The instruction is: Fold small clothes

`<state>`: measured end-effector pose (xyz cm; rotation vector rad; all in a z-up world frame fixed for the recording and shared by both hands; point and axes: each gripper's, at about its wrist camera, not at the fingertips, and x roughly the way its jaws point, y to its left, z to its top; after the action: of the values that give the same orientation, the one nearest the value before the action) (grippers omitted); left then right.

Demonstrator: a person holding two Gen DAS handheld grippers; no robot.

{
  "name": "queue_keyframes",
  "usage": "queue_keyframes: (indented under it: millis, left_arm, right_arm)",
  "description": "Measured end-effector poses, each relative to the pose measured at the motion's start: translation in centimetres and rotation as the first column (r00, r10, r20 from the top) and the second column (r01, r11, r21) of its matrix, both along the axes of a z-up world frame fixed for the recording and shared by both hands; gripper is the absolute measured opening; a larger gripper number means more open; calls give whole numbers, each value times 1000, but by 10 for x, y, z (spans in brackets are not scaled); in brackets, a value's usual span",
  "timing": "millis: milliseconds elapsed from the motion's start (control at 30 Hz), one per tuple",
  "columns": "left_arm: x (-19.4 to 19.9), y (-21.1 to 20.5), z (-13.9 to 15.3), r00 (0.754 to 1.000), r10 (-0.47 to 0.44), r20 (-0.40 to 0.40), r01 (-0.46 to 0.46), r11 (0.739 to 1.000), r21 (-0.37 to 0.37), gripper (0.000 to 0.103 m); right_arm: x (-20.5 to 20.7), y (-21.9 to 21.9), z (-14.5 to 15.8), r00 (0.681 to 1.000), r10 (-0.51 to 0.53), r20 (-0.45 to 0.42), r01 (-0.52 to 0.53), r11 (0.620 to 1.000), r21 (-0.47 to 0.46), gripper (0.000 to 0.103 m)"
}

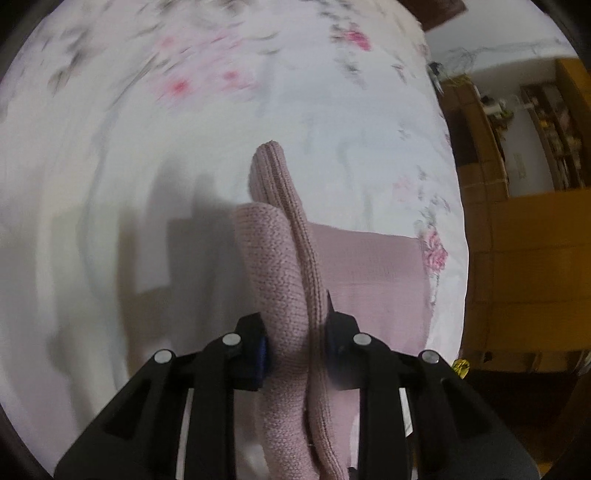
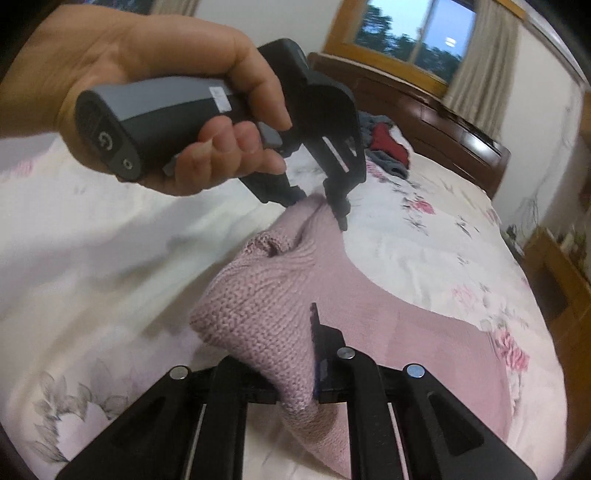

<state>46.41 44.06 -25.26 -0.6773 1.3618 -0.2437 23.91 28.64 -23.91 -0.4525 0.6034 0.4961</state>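
A pink knitted garment [image 2: 295, 288] lies partly on the floral bedspread [image 2: 424, 243], its near edge lifted. My right gripper [image 2: 295, 384] is shut on one bunched corner of it at the bottom of the right wrist view. Farther off, my left gripper [image 2: 319, 206], held by a hand [image 2: 155, 74], is shut on another corner. In the left wrist view the left gripper [image 1: 295, 350] clamps a ribbed fold of the pink garment [image 1: 284, 258], and the rest of the knit spreads flat to the right.
A pile of red and blue-grey clothes [image 2: 388, 147] sits near the dark wooden headboard [image 2: 443, 118]. Wooden furniture [image 1: 524, 258] stands beyond the bed's right edge. A window with curtains [image 2: 424, 29] is behind the headboard.
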Motion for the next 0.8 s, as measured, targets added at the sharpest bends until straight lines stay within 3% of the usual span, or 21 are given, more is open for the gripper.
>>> queue_keyframes:
  millis: [200,400,800]
  left_arm:
    - [16,-49,48,997,-61,49,58,996,65,22]
    - [30,-99,69,992,-105,75,98,990,102,21]
    - [56,-206,57,977,-207,56,194,965,177,21]
  right_arm:
    - [10,-35,34,997,-76,-7,77,991,109,11]
    - [21,-81,55,987,-155,-48,161,962,218,11]
    - [36,-169,49,954,-276,-116,298,914,274,11]
